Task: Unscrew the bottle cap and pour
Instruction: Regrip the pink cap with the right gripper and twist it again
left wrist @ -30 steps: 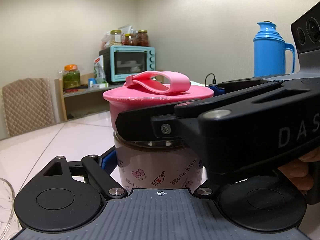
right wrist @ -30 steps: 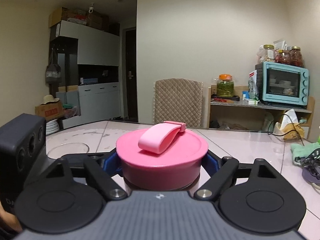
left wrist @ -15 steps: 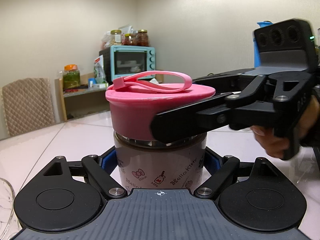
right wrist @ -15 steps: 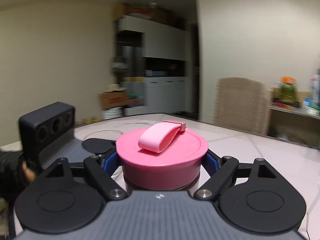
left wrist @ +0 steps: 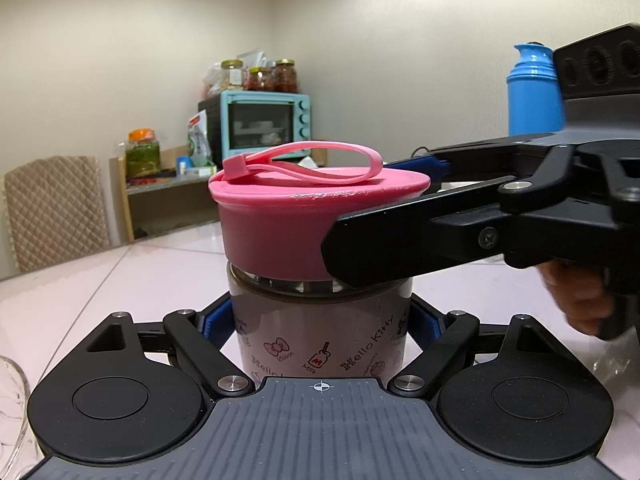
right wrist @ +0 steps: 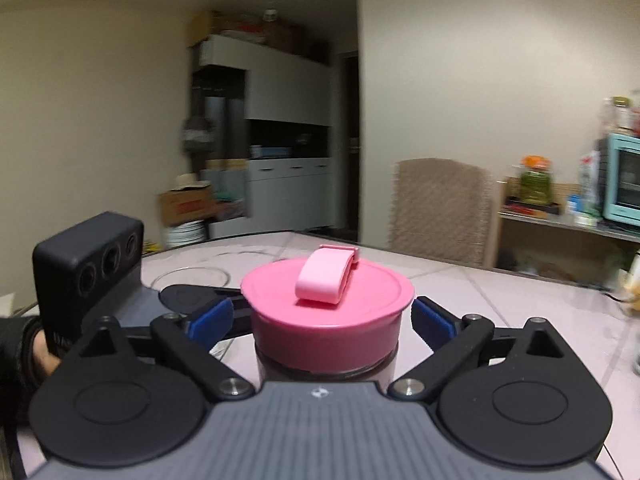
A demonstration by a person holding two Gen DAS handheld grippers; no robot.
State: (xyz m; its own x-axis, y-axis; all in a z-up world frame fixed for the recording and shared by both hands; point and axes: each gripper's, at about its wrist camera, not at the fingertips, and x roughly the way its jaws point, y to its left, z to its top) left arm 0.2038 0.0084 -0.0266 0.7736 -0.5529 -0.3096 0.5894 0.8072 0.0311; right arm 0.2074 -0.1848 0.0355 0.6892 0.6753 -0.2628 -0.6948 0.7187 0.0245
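Note:
A Hello Kitty bottle [left wrist: 320, 336] with a wide pink cap [left wrist: 304, 216] and a pink strap loop stands on the pale table. My left gripper [left wrist: 320, 320] is shut on the bottle's body, blue pads against both sides. My right gripper [right wrist: 326, 320] sits around the pink cap [right wrist: 326, 300] with its blue pads a little apart from the cap on both sides, so it is open. In the left wrist view the right gripper's fingers [left wrist: 400, 248] reach in from the right at cap height. The bottle's glass neck [right wrist: 326, 372] shows under the cap.
A clear glass dish [right wrist: 192, 278] lies on the table beyond the left gripper; its rim also shows in the left wrist view [left wrist: 12, 400]. A blue thermos [left wrist: 534, 88] stands at the right. A padded chair [right wrist: 440, 208] and a shelf with a teal oven [left wrist: 264, 128] lie behind.
My right gripper swung around the cap, turning it so the strap points another way, then its jaws opened off the cap. The left gripper kept holding the bottle still.

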